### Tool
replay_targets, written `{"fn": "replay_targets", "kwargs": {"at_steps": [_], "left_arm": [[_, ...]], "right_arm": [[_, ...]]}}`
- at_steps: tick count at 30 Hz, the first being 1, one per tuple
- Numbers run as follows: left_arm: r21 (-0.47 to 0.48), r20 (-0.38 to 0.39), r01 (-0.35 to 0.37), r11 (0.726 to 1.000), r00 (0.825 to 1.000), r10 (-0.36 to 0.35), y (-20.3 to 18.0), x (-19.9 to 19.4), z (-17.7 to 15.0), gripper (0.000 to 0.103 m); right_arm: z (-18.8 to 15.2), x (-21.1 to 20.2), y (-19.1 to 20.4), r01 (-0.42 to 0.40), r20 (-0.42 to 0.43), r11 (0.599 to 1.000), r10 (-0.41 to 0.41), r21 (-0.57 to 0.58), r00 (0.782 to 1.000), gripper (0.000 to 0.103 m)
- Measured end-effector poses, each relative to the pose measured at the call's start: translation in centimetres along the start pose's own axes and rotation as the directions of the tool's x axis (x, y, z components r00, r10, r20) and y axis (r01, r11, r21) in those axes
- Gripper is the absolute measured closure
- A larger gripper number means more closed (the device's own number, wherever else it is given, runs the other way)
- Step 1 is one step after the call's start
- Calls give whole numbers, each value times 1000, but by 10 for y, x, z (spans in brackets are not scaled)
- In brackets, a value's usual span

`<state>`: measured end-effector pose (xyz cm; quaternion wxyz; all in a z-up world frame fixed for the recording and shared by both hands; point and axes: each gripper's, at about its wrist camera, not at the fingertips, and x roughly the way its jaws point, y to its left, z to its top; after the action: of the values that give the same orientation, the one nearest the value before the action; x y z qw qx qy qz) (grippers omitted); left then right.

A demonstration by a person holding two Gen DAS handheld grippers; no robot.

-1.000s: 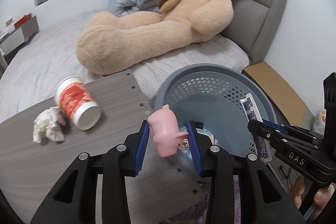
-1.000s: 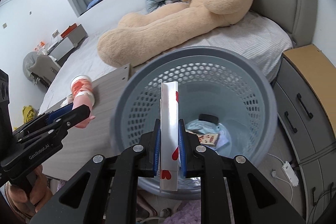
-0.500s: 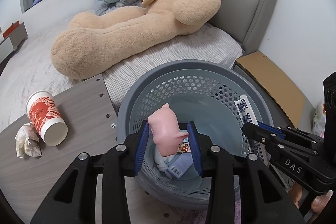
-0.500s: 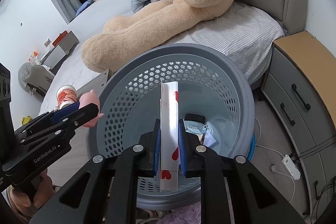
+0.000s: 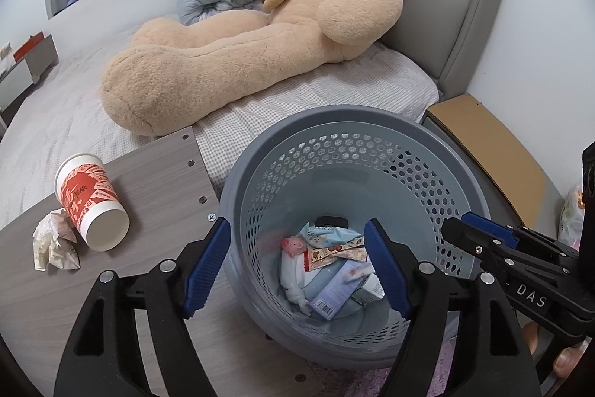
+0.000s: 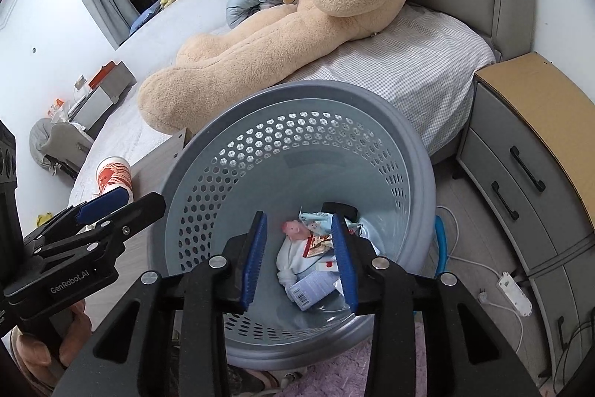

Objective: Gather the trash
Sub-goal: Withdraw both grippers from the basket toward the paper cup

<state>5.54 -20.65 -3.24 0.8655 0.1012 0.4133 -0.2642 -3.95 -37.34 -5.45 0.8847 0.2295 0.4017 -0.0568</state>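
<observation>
Both grippers hang over the grey perforated basket (image 5: pixel 334 116) (image 6: pixel 297 90). My left gripper (image 5: pixel 297 229) (image 6: pixel 148 205) has its jaws opening, with nothing between the blue pads. The pink pig toy (image 5: pixel 292 244) (image 6: pixel 293 227) lies at the basket's bottom among wrappers and small boxes. My right gripper (image 6: pixel 298 222) (image 5: pixel 455 229) is opening too, also with nothing between its pads. A white box with red hearts (image 6: pixel 327 265) lies below it in the basket. On the wooden table (image 5: pixel 156 181), a red-and-white paper cup (image 5: pixel 91 199) (image 6: pixel 113 173) lies on its side next to a crumpled tissue (image 5: pixel 54 244).
A big tan teddy bear (image 5: pixel 260 36) lies on the bed (image 5: pixel 334 88) behind the basket. A nightstand with drawers (image 6: pixel 520 144) stands to the right. A white power strip (image 6: pixel 515 293) and its cable lie on the floor, and a pink rug (image 6: pixel 334 374) is under the basket.
Both grippers moved over the basket and opened. The pink pig left my left gripper and the heart box left my right; both now lie in the basket.
</observation>
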Motion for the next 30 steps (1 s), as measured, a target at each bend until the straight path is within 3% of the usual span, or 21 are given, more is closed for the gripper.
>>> {"fn": "replay_targets", "kwargs": {"at_steps": [15, 20, 30], "left_arm": [[-36, 34, -41, 999, 999, 42, 12, -14, -5, 13], [-49, 48, -56, 997, 997, 59, 18, -20, -8, 13], [-87, 76, -88, 992, 993, 95, 39, -38, -19, 12]], "right_arm": [[-5, -6, 7, 4, 9, 1000, -4, -6, 1000, 54], [-6, -11, 13, 21, 27, 1000, -20, -22, 999, 42], [-13, -20, 37, 32, 48, 996, -28, -82, 998, 39]]}}
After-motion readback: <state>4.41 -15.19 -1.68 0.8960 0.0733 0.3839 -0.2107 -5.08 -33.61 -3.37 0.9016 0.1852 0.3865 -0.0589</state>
